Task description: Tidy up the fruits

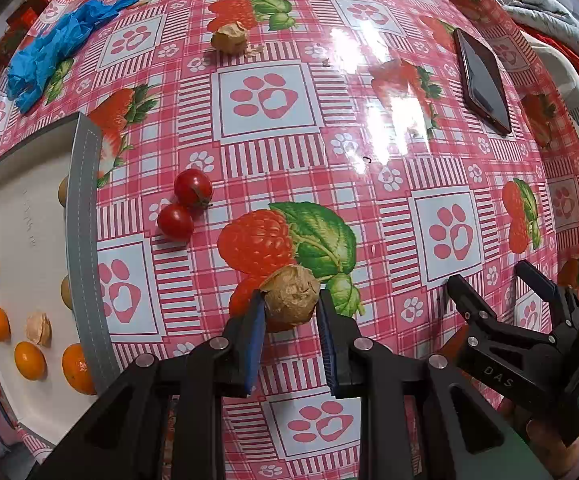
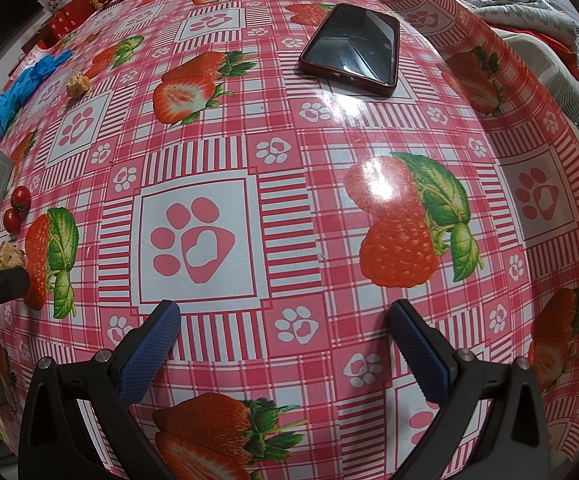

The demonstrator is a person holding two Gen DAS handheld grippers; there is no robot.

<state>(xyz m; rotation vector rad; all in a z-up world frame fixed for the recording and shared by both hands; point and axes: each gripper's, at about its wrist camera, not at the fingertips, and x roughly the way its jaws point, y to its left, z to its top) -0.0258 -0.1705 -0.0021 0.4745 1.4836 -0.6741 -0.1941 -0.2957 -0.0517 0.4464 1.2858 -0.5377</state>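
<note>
- The left gripper (image 1: 291, 312) pinches a brown husked fruit (image 1: 291, 298) between its blue pads, over the tablecloth (image 1: 369, 240).
- The right gripper (image 2: 283, 356) hangs with jaws spread and nothing between them.
- The tray (image 1: 87, 240) lies left of the held fruit, holding oranges (image 1: 29, 360) and small pale fruits.
- Two tomatoes (image 1: 185, 204) touch each other just right of the tray.
- Another husked fruit (image 1: 229, 39) and a phone (image 1: 483, 82) lie well beyond the tray.

Both grippers are black angular frames with silver round screws at the joints. The left gripper (image 1: 291, 312) has blue ribbed pads; the right gripper (image 2: 283, 344) has blue knurled pads and "DAS" lettering.
</note>
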